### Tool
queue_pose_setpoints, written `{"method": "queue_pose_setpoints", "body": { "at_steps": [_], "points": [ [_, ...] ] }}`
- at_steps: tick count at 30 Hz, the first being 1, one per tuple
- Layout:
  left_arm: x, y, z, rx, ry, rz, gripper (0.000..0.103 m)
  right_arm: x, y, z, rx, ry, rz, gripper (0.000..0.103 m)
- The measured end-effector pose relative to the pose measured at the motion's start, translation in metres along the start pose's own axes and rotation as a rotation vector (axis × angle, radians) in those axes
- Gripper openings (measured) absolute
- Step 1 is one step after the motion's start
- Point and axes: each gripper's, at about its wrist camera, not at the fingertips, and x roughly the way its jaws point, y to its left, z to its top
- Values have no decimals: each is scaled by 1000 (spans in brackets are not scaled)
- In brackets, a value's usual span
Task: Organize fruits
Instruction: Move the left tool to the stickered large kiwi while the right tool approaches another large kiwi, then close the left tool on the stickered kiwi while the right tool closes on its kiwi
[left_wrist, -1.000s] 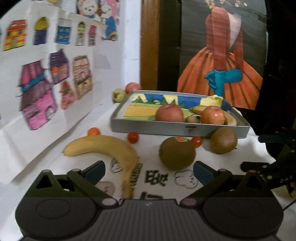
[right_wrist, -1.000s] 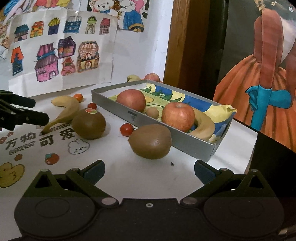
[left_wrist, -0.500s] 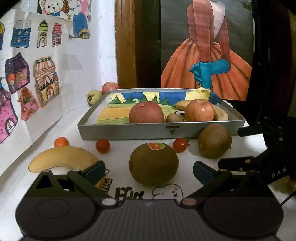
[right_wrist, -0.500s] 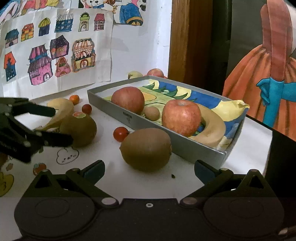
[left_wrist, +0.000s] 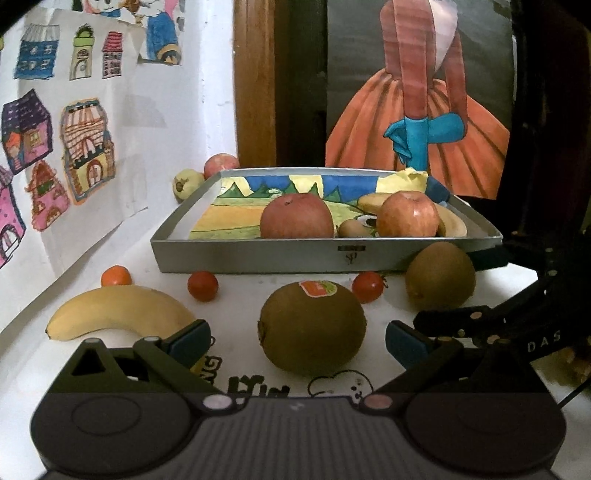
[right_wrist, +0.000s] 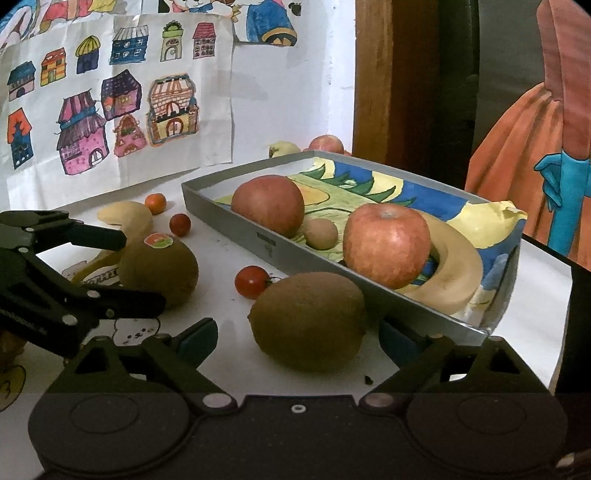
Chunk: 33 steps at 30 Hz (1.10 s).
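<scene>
Each tool, the left tool (left_wrist: 297, 338) and the right tool (right_wrist: 297, 334), is black plastic with blue fingertips (left_wrist: 190, 338), silver screws and round pivots.

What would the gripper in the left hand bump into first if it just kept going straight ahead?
Most likely the stickered kiwi, lying between the open left gripper fingers; the grey tray stands beyond it.
</scene>
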Motion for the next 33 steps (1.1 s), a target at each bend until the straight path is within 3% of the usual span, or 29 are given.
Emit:
{"method": "queue_pose_setpoints", "body": {
  "at_steps": [11,21,27,33],
  "points": [
    [3,-4,0,17,16,14,102,4,3,1,-15,7,-26,78],
    [-38,7,9,-48,58,-1,102,4,4,1,-19,12,-29,79],
    [-73,0,39,30,12,44,103,5,5,1,-22,14,-31,79],
    [-49,-7,50,54,-1,28,103,4,3,1,-11,13,-22,78]
  ]
}}
